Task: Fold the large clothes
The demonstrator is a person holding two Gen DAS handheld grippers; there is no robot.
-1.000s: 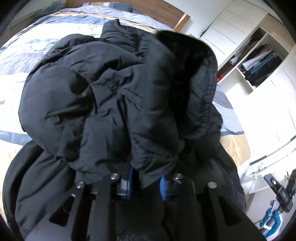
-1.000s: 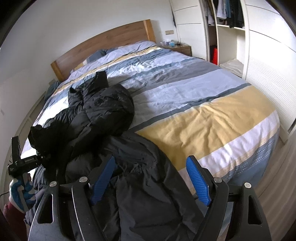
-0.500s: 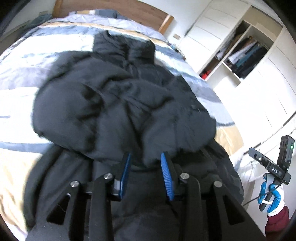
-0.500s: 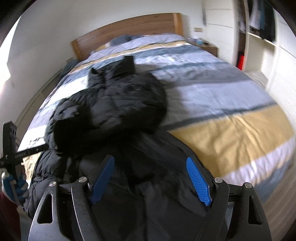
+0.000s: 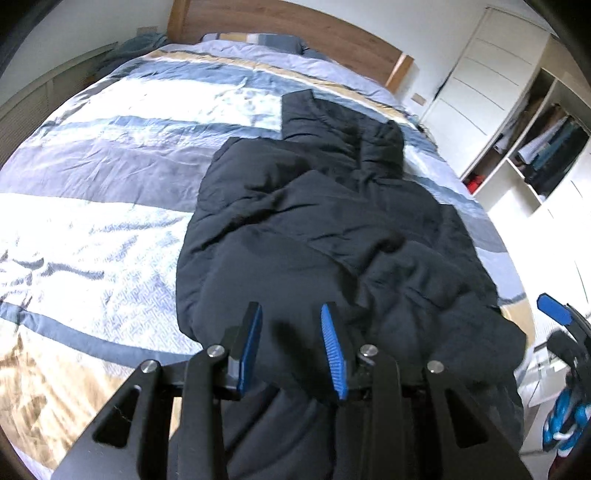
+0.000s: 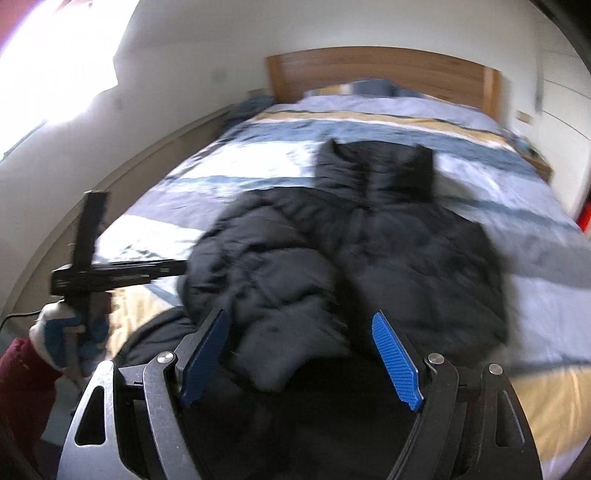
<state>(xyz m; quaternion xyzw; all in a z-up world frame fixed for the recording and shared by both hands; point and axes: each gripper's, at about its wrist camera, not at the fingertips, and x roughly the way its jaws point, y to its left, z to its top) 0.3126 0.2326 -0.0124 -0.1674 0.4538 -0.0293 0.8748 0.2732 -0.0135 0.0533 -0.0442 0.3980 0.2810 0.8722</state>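
A black puffer jacket [image 5: 325, 236] lies lengthwise on the striped bed [image 5: 110, 177], collar toward the headboard, both sides folded in over the middle. It also shows in the right wrist view [image 6: 351, 251]. My left gripper [image 5: 291, 343] hovers over the jacket's near part, its blue pads apart with nothing between them. My right gripper [image 6: 301, 354] is wide open and empty above the jacket's near end. The left gripper's body [image 6: 92, 273] shows at the left of the right wrist view.
A wooden headboard [image 5: 295, 33] stands at the far end of the bed. White wardrobes with open shelves of clothes [image 5: 535, 140] stand to the right. A low wall ledge [image 6: 110, 177] runs along the bed's left side.
My left gripper let go of the jacket fold it held up; the fold now lies on the jacket. Its jaws opened. Both grippers swung toward the bed's middle line.
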